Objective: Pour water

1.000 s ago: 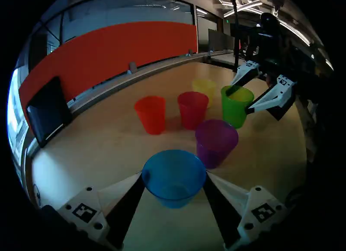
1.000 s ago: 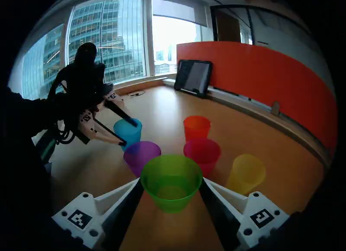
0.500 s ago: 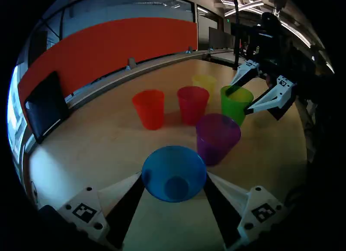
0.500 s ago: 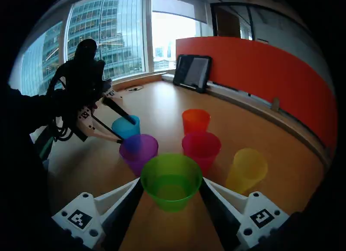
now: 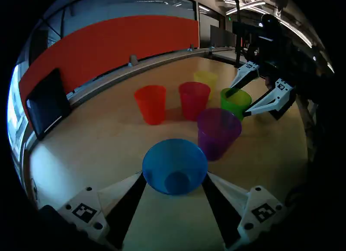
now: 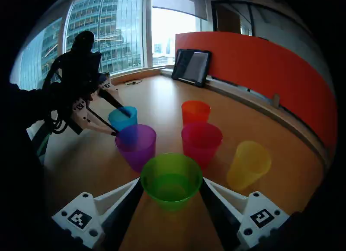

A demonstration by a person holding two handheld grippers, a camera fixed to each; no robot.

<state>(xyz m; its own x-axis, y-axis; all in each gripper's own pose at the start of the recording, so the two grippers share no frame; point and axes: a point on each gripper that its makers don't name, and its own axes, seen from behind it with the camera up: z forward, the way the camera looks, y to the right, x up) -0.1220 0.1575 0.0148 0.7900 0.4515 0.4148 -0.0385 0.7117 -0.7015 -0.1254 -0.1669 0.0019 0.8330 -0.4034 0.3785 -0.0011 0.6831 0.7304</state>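
gripping the blue cup [image 5: 175, 162] between both fingers [image 5: 125, 199] of the left gripper [image 5: 174, 177], holding it upright near the purple cup [image 5: 218, 132], seemingly offering an empty vessel for filling. squeezing the green cup [image 6: 171, 175] in the right gripper [image 6: 171, 185], carrying it level, guarding against spilling what looks like water [image 6: 171, 192] inside. standing apart on the table [image 5: 108, 138] beyond: red cup [image 5: 193, 99], orange cup [image 5: 150, 104] and yellow cup [image 5: 206, 79].

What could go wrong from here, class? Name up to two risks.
The purple cup stands close to the blue cup in the left tool and the green cup in the right tool; bringing them together could knock it over.
The green cup seems to hold liquid; a hasty tilt might spill it on the table.
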